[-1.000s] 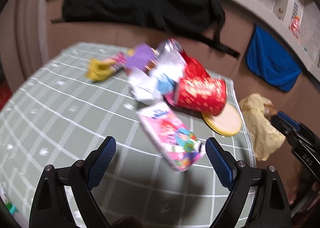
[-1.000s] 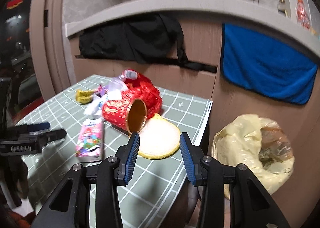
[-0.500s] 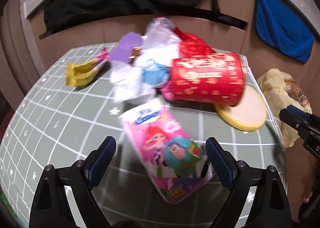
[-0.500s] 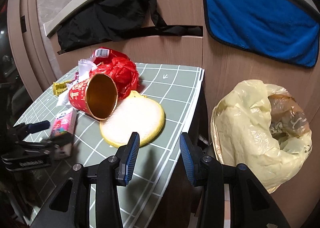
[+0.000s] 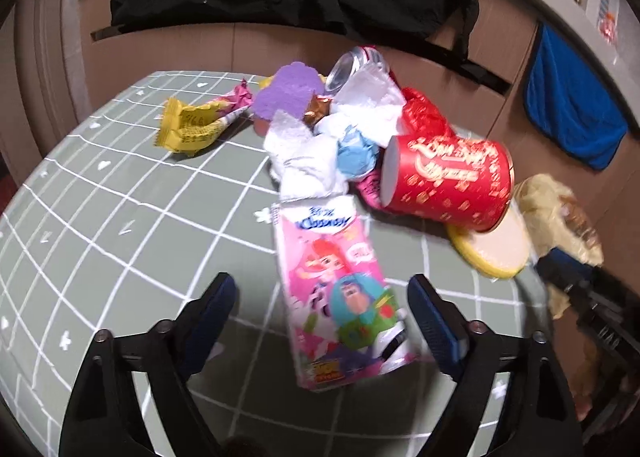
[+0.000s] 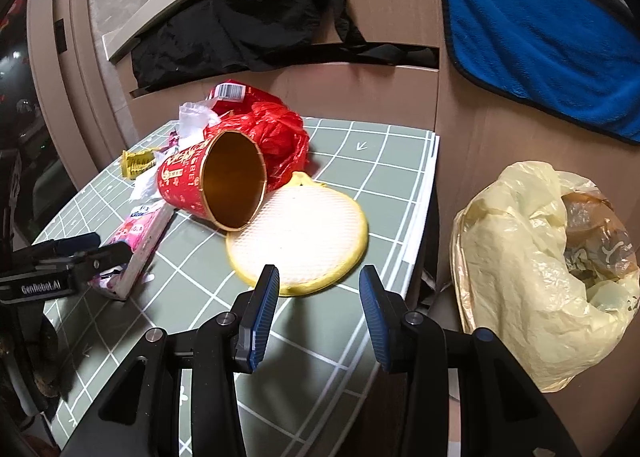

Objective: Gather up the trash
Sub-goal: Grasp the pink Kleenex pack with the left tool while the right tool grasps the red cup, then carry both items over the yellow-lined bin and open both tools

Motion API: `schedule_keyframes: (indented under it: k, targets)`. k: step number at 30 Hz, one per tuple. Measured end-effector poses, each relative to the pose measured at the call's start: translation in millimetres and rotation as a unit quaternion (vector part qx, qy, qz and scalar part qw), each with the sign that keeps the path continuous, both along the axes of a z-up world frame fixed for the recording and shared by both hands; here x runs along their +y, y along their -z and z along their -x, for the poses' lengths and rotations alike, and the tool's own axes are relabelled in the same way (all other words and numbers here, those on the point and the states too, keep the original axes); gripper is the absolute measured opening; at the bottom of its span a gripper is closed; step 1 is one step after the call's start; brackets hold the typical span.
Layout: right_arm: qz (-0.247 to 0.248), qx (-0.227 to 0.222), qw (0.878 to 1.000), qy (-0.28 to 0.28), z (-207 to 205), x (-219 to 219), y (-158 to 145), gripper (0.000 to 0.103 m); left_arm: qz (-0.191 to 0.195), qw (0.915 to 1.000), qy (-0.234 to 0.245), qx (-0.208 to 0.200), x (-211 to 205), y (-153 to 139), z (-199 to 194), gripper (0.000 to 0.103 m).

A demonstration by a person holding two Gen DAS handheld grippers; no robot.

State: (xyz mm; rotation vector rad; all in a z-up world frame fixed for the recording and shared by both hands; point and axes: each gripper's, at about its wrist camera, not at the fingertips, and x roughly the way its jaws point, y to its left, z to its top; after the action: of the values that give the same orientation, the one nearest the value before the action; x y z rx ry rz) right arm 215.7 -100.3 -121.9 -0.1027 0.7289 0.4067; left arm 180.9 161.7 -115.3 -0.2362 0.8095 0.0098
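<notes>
The landmark is the red paper cup (image 5: 446, 181), a glossy cylinder with gold lettering lying on its side on the desk (image 5: 120, 225), whose surface is a grey-green mat ruled in white squares. The cup's gold-lined mouth rests on the edge of a round yellow-rimmed lid (image 6: 298, 231) with a finely ribbed pale face. Behind the cup sits a crinkled red plastic bag (image 6: 276, 137); to its left lie crumpled white tissue (image 5: 304, 161), a blue scrap, a purple scalloped piece (image 5: 290, 91) and, farther left, a creased yellow wrapper (image 5: 190, 127).

In front of the cup, a flat pink tissue pack (image 5: 340, 305) printed with cartoon figures lies between the fingers of the left gripper (image 5: 322, 321). The blue ribbed pads stand wide apart; the right pad is at the pack's near corner, though contact cannot be told. Compared with half a second ago, the pack sits slightly deeper between the fingers.

The right gripper (image 6: 318, 311) hovers over the desk in front of the lid, fingers apart and holding nothing, about as wide as before. Right of the cup, off the desk edge, a wrinkled pale-yellow plastic trash bag (image 6: 520, 277) gapes open with brownish film inside.
</notes>
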Motion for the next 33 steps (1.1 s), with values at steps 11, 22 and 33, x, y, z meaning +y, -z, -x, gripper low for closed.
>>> schedule_keyframes:
  k: [11,22,33]
  targets:
    - [-0.001,-0.017,0.999,-0.036,2.9,11.2,-19.8,0.039,0.025,0.9993,-0.010,0.025,6.6,1.6,-11.4,0.050]
    - [-0.011,0.007,0.995,-0.094,-19.9,70.3,-46.3,0.039,0.037,0.9955,-0.049,-0.072,57.8,-27.2,36.2,0.047]
    - [0.009,0.074,0.981,-0.176,-10.6,120.0,-26.4,0.019,0.045,0.9928,-0.044,-0.102,75.3,-27.1,50.5,0.047]
